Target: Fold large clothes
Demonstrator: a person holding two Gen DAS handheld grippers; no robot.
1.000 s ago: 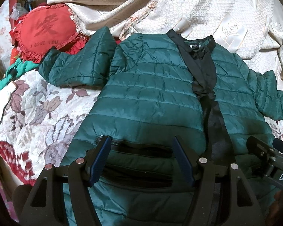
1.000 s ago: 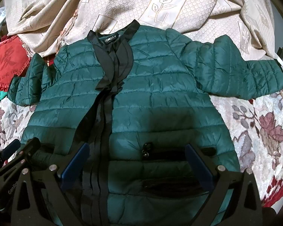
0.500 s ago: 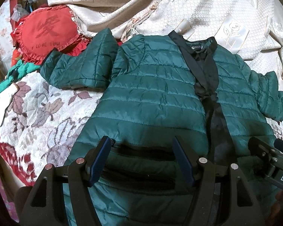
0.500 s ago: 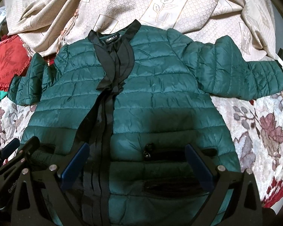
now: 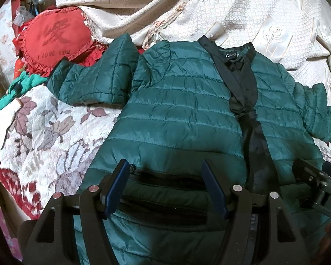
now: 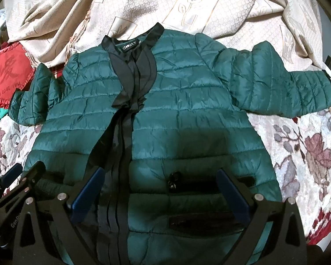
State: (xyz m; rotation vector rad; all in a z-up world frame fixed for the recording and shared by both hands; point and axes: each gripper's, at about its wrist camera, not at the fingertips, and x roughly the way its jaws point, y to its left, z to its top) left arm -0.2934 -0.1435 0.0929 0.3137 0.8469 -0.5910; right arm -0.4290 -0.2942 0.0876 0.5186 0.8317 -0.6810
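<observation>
Left gripper (image 5: 166, 187) fingers (image 5: 118, 186) standing released, hovering over jacket (image 5: 178, 114) hem by the zip pocket (image 5: 165, 178). Right gripper (image 6: 160, 196) fingers (image 6: 87, 195) also spread, gripping nothing, over the other pocket (image 6: 206, 181). Jacket lying flat, front up, on floral bedspread (image 5: 48, 137), sleeves out sideways. Beige blanket (image 6: 209, 6) bunching behind collar; red cushion (image 5: 55, 37) crowding left sleeve (image 5: 92, 81). Showing open bedspread beside right sleeve (image 6: 282, 88).
</observation>
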